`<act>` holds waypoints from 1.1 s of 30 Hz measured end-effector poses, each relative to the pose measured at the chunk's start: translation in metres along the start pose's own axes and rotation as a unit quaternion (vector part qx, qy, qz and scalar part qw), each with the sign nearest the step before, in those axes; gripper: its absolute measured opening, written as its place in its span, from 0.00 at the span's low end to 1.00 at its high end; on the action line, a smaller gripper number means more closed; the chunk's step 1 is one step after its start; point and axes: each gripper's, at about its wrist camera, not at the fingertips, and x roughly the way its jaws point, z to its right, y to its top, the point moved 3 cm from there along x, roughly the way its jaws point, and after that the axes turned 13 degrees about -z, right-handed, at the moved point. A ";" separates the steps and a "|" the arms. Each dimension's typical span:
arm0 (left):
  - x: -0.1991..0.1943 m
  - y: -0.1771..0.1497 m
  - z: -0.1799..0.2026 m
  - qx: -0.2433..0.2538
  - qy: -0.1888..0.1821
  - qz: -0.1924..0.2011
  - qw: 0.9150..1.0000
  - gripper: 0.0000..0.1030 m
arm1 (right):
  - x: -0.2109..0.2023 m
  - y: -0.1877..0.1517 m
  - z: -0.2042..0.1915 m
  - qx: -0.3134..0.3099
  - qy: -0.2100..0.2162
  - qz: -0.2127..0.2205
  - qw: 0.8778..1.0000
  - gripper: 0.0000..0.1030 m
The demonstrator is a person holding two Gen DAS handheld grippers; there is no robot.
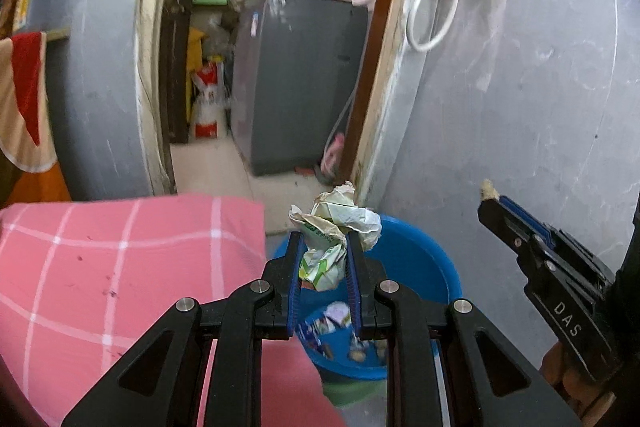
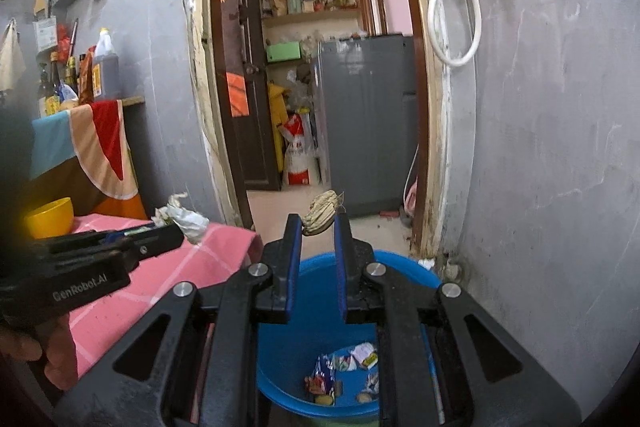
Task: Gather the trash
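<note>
- The crumpled paper wrapper [image 1: 336, 227] is pinched between the blue pads of the left claw [image 1: 323, 247]; most of the wad bulges above and past the tips, over the near rim of the blue bucket [image 1: 420, 259].
- The husk-like scrap [image 2: 320, 213], pale and fibrous, sits at the very tips of the right claw [image 2: 318, 227]. The fingers close in on it with only a narrow hold, so it looks lightly nipped, not deeply seated.
- The bucket stands on the floor against the grey wall [image 2: 560, 147], just beside the corner of the bench with its pink checked cloth [image 1: 120, 259]. Wrappers and scraps [image 2: 340, 375] already lie in its bottom.
- The step in hand appears to be the drop. Both claws should be carried forward until each load hangs well inside the rim, since the paper wad now sits near the bench-side edge and could fall on the cloth or the floor.
- Lowering before letting go would help: light paper drifts, and the husk may cling to a pad, so a full spread of the fingers is wiser than a small one.
- Releasing one claw at a time keeps the two from knocking together over the narrow opening.
- A yellow bowl [image 2: 50, 217] rests farther back on the bench.
</note>
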 end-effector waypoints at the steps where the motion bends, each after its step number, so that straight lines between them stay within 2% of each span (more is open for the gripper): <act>1: 0.004 0.000 0.001 0.000 -0.002 -0.008 1.000 0.16 | 0.003 0.000 0.001 0.002 0.002 -0.006 1.000 0.28; 6: 0.028 -0.001 0.008 0.007 -0.005 -0.049 0.999 0.19 | 0.015 -0.001 0.006 0.009 0.000 -0.028 1.000 0.29; 11: 0.041 -0.001 0.011 0.001 -0.009 -0.067 0.998 0.39 | 0.021 -0.002 0.011 0.021 -0.002 -0.041 0.999 0.31; 13: 0.042 -0.001 0.012 0.001 -0.010 -0.068 0.998 0.43 | 0.022 -0.001 0.013 0.026 -0.003 -0.043 0.999 0.37; 19: 0.039 -0.003 0.006 -0.002 -0.005 -0.060 0.998 0.51 | 0.019 -0.001 0.022 0.041 -0.005 -0.040 0.998 0.47; 27: 0.015 -0.002 -0.014 -0.031 0.004 -0.013 0.999 0.67 | 0.016 0.001 0.022 0.053 -0.006 -0.034 0.998 0.58; 33: 0.003 0.000 -0.024 -0.039 0.018 -0.003 0.999 0.78 | 0.015 0.001 0.021 0.056 -0.007 -0.029 0.998 0.71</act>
